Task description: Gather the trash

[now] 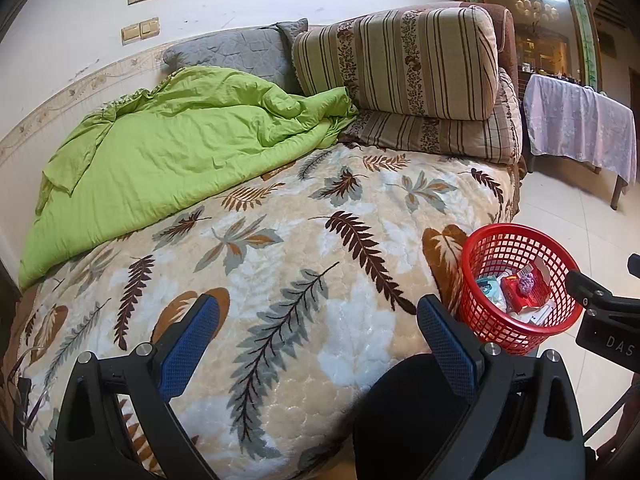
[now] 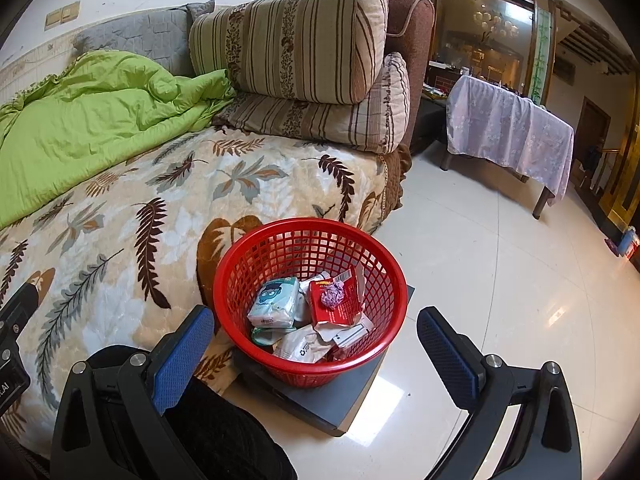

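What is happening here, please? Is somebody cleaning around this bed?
A person holds a claw in each hand and is collecting trash. Both the left claw and the right claw are open and hold nothing. The red basket stands on a dark flat board on the floor beside the bed. It already contains wrappers, a red packet and a crumpled purple ball. No loose trash shows on the bed cover.
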### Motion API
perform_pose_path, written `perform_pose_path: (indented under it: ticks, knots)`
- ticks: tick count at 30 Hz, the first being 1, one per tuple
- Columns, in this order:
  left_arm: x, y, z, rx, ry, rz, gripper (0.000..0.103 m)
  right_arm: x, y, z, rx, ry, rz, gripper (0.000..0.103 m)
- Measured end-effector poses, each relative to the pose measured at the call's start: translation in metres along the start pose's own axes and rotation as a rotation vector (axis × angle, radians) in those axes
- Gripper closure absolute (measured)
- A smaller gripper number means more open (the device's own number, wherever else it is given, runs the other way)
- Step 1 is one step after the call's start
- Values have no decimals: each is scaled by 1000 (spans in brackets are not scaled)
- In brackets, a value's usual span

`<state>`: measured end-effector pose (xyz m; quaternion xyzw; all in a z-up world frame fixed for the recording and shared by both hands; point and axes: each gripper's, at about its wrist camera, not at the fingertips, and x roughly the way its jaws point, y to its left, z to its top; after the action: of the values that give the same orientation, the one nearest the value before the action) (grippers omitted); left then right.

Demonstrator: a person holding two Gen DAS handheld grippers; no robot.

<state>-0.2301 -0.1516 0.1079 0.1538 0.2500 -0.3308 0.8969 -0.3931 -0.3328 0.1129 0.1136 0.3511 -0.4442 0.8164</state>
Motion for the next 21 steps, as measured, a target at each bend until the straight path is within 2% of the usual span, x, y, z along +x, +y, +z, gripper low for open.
perform_pose_path:
  ticks: [21]
  knots:
    - [-2, -2, 2, -6, 0, -13, 4, 2, 0, 2, -4, 6, 2, 0]
